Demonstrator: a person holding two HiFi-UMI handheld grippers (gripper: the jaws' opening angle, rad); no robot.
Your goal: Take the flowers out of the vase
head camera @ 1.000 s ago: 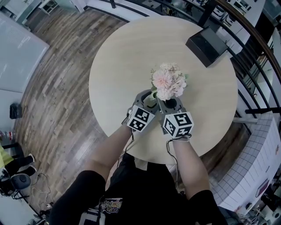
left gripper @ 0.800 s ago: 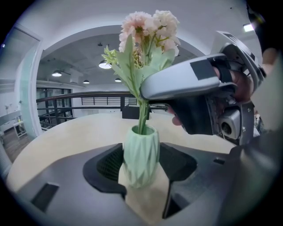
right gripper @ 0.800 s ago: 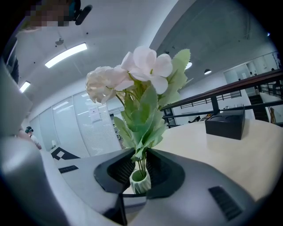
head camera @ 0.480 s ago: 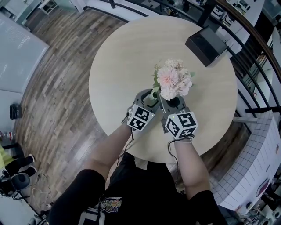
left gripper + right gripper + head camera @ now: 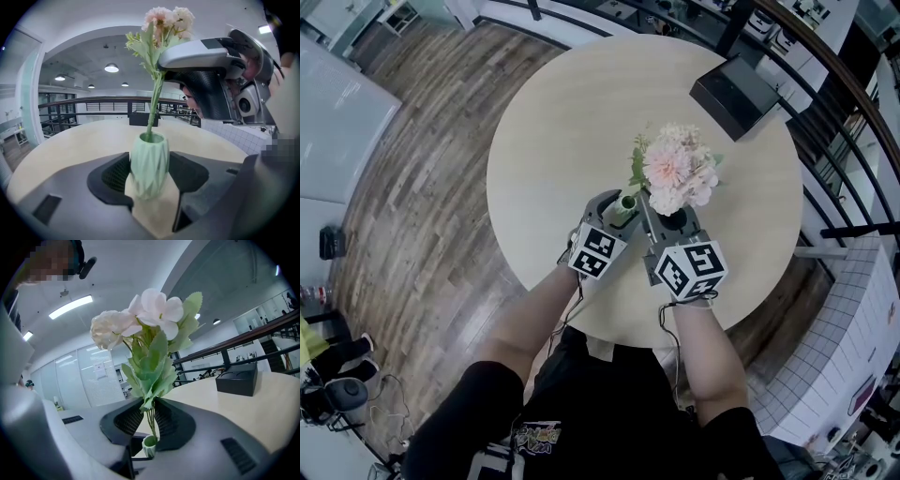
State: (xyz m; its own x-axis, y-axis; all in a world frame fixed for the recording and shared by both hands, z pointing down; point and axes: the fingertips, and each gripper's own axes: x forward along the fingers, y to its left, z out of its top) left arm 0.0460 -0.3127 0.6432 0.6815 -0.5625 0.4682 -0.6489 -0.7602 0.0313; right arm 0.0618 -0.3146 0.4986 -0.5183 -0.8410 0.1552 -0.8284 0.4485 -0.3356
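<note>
A small pale-green ribbed vase point(image 5: 149, 164) stands on the round table point(image 5: 544, 131), and my left gripper point(image 5: 150, 176) is shut on its sides. Pink and cream flowers point(image 5: 679, 170) with green leaves rise from it on thin stems point(image 5: 153, 105). My right gripper point(image 5: 149, 417) is shut on those stems just above the vase mouth point(image 5: 150, 445). The stem ends still reach into the mouth. In the head view the left gripper point(image 5: 617, 208) and the right gripper point(image 5: 667, 221) sit side by side near the table's front edge, the blooms hiding the right fingertips.
A black box point(image 5: 737, 94) lies at the table's far right, also seen as the black box point(image 5: 236, 378) beyond the right jaws. A dark railing point(image 5: 848, 103) curves behind the table. Wood floor point(image 5: 422, 187) lies to the left.
The right gripper has risen with the flowers; in the head view the blooms have shifted up and to the right, away from the vase. The left gripper and vase have stayed put.
</note>
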